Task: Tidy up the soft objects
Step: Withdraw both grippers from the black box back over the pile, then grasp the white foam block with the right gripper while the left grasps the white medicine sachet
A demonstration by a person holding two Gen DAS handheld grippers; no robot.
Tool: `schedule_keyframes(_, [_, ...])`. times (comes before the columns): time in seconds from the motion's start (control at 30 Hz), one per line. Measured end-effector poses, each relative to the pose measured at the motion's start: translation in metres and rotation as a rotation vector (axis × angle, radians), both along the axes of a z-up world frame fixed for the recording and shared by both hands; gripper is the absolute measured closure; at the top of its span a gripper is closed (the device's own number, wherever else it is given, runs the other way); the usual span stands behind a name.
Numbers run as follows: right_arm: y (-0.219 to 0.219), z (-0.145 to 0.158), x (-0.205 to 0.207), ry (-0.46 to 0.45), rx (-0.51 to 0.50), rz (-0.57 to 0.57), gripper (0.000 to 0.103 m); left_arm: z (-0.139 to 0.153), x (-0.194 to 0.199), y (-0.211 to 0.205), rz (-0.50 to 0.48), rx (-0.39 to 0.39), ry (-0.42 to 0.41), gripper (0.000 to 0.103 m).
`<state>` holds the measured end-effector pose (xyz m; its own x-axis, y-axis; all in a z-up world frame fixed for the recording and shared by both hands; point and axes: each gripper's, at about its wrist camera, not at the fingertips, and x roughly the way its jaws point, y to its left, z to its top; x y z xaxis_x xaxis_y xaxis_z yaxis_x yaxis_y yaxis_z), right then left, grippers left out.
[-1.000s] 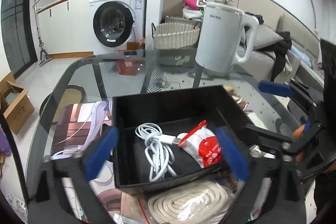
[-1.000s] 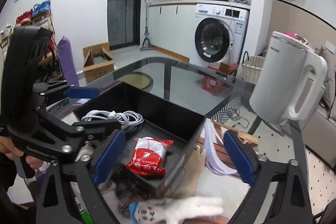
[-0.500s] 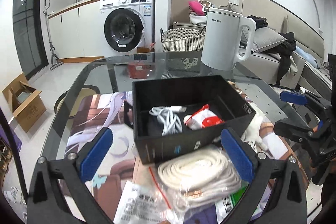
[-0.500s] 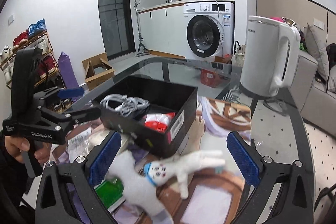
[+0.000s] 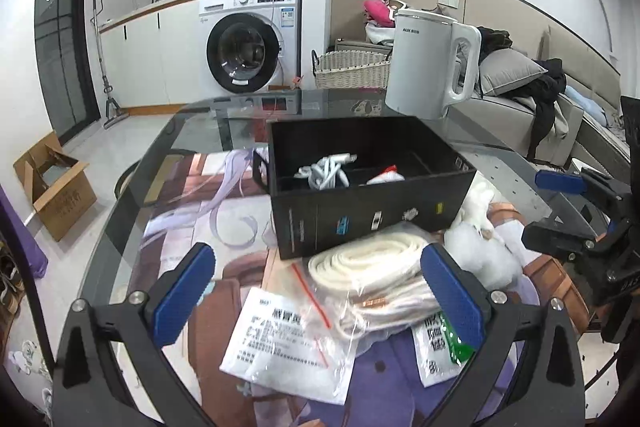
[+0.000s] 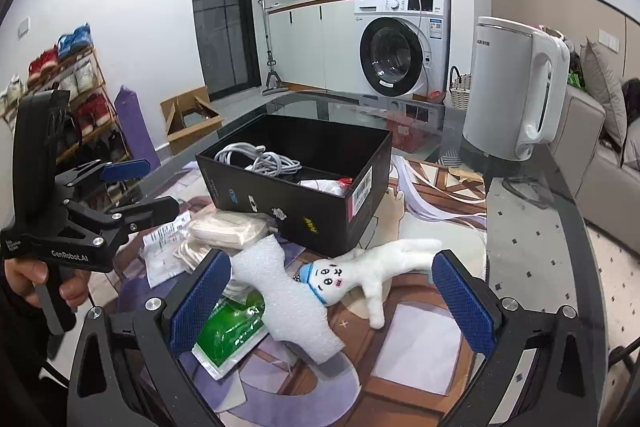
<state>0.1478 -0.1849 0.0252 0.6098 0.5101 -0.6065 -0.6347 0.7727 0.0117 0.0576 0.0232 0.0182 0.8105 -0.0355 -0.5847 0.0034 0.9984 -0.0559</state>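
Note:
A black box (image 5: 372,211) (image 6: 280,203) on the glass table holds a white cable (image 5: 326,171) (image 6: 260,159) and a red-and-white packet (image 5: 386,177) (image 6: 326,186). A bagged coil of white rope (image 5: 372,275) (image 6: 228,231) lies in front of the box. A white plush rabbit (image 6: 320,283) (image 5: 480,243) lies beside it. My left gripper (image 5: 316,291) is open and empty above the rope bag. My right gripper (image 6: 332,295) is open and empty, its fingers either side of the rabbit.
A white paper packet (image 5: 280,339) and a green-printed packet (image 6: 230,331) (image 5: 440,351) lie near the table's front. A white kettle (image 5: 430,67) (image 6: 516,91) stands behind the box. A printed mat (image 6: 420,339) covers the table.
Both grippers have pulled back and up from the box. The red-and-white packet stays in the box. The rope bag and the rabbit have come into full view.

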Motion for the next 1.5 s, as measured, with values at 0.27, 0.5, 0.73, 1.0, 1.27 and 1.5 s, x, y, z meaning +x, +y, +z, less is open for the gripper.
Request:
schedule_keyframes(0.27, [-0.006,-0.004,0.006,0.024,0.006,-0.014,0.001,-0.011,-0.006,0.003,0.015,0.015,0.019,0.0])
schedule_keyframes(0.5, [-0.003,-0.007,0.007,0.055,0.013,0.008,0.001,-0.017,-0.005,0.003,-0.004,-0.01,0.044,0.0])
schedule_keyframes(0.73, [0.007,-0.025,0.01,0.107,-0.035,0.024,0.001,-0.02,-0.004,0.003,-0.019,0.0,0.057,0.0])
schedule_keyframes(1.0, [0.018,-0.039,0.004,0.139,-0.059,0.078,0.001,-0.032,-0.007,0.006,-0.019,-0.001,0.093,0.0])
schedule_keyframes(1.27, [0.019,-0.039,-0.001,0.159,-0.034,0.128,0.004,-0.039,-0.011,0.013,-0.012,0.002,0.128,0.0])
schedule_keyframes(1.5, [0.022,-0.042,-0.004,0.183,-0.036,0.159,0.006,-0.047,-0.01,0.022,-0.021,-0.007,0.17,0.0])
